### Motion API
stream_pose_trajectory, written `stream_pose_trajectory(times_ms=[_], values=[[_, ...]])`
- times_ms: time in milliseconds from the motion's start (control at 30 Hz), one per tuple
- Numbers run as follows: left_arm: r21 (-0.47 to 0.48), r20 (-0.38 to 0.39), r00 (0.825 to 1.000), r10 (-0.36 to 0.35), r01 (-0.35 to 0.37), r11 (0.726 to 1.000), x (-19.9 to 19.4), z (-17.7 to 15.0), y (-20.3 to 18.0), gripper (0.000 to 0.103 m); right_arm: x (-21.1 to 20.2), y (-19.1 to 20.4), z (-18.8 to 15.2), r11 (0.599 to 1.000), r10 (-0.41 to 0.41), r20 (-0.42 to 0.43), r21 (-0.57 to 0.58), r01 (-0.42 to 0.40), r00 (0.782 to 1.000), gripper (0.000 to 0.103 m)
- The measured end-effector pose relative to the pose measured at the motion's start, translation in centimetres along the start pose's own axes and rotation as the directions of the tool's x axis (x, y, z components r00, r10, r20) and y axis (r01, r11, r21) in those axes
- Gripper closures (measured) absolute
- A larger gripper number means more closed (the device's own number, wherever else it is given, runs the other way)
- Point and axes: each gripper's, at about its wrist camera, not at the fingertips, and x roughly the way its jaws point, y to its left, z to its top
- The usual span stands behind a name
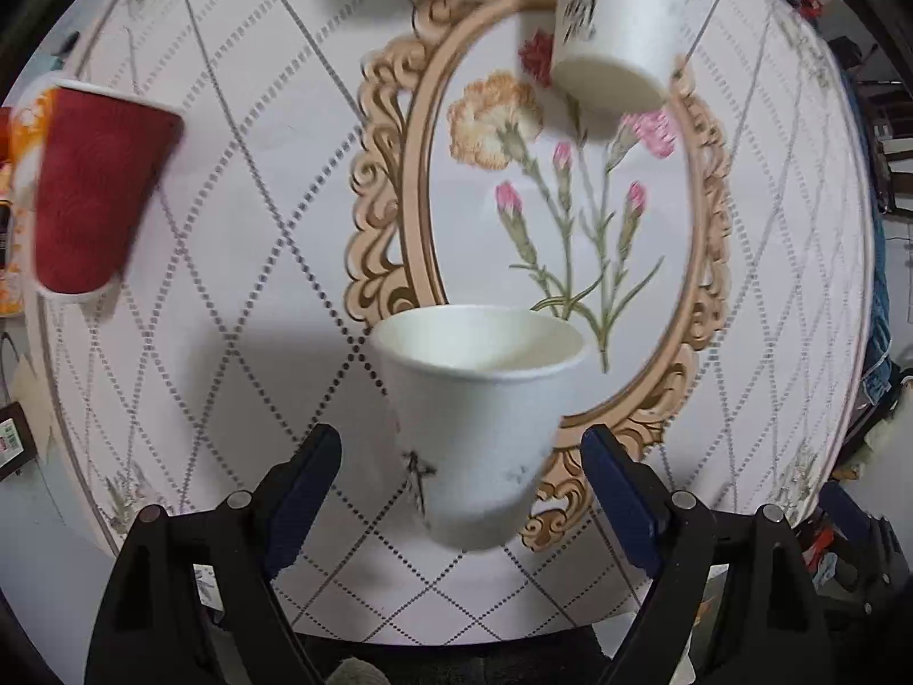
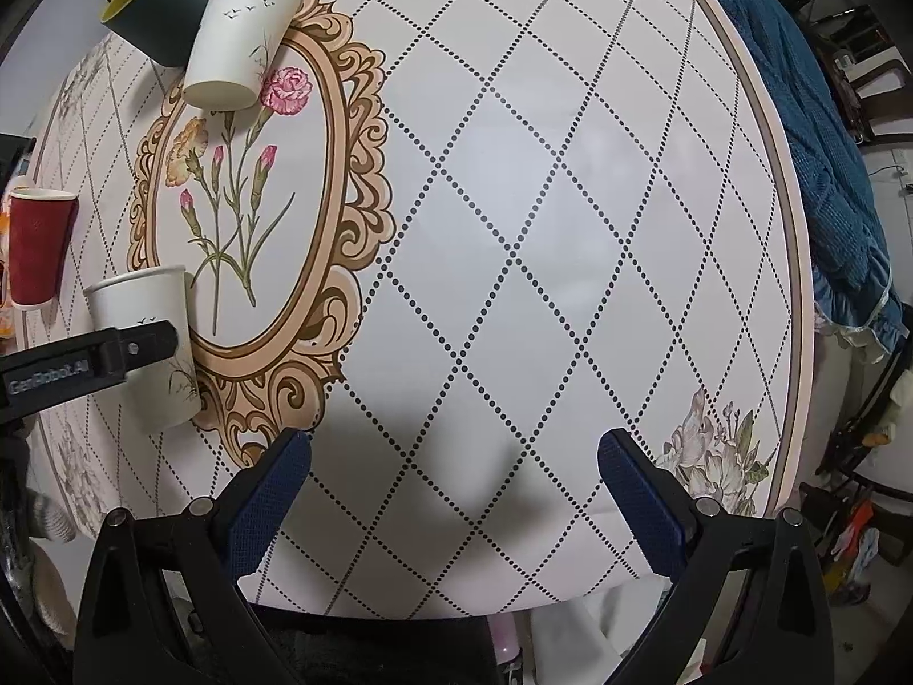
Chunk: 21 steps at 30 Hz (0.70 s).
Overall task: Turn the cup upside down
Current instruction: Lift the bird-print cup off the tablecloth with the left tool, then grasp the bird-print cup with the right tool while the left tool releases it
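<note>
A: White paper, smooth and tapered — that's the near cup (image 1: 476, 428), standing mouth-up on the surface (image 1: 239, 262), right between the left tongs (image 1: 461, 476). The blue textured pads (image 1: 302, 485) are spread wide on either side, not touching its walls.

B: And from the right wrist view you can see a black finger of the left tongs (image 2: 122, 351) crossing in front of that same cup (image 2: 145, 342). Thin bird and grass print on its side.

A: The right tongs (image 2: 453, 505) are spread too, nothing between them but glossy cloth with a dotted diamond pattern.

B: Further back, a second white cup (image 2: 242, 40) sits rim-down, flat base up, overlapping the ornate tan oval frame with the printed carnations (image 2: 239, 182).

A: Just behind it, a dark green cup (image 2: 157, 8) with a yellow lining, mouth-up.

B: Off to the left edge, a red ribbed cup (image 1: 94, 188), mouth-up as well, blurred in the left wrist view.
</note>
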Motion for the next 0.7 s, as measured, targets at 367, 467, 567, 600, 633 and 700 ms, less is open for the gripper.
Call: stream_pose_trajectory(times_ms=[367, 467, 567, 600, 633, 700], values=[[-0.060, 0.189, 0.979, 0.082, -0.072, 0.996, -8.5, -4.1, 7.7, 0.017, -4.9, 4.5, -1.3, 0.994, 0.096, 0.052, -0.056, -0.093, 0.994, 0.001], [-0.094, 0.193, 0.974, 0.117, -0.100, 0.991, -8.0, -5.0, 10.3, 0.017, -5.3, 7.3, -1.8, 0.989, 0.126, 0.052, -0.084, -0.121, 0.991, 0.001], [-0.132, 0.181, 0.977, 0.115, -0.092, 0.987, -7.3, -5.6, 13.5, 0.017, -4.7, 10.0, -2.1, 0.986, 0.143, 0.036, -0.097, -0.138, 0.989, 0.001], [-0.141, 0.183, 0.976, 0.117, -0.092, 0.986, -7.1, -5.8, 14.2, 0.017, -4.6, 10.8, -2.1, 0.984, 0.144, 0.032, -0.106, -0.140, 0.989, 0.001], [-0.148, 0.188, 0.974, 0.128, -0.101, 0.984, -6.5, -5.7, 14.8, 0.017, -4.5, 11.6, -2.2, 0.984, 0.139, 0.032, -0.119, -0.135, 0.990, 0.001], [-0.150, 0.187, 0.971, 0.149, -0.122, 0.981, -5.5, -5.7, 15.9, 0.014, -4.7, 13.4, -2.3, 0.979, 0.114, 0.052, -0.174, -0.104, 0.992, 0.001]])
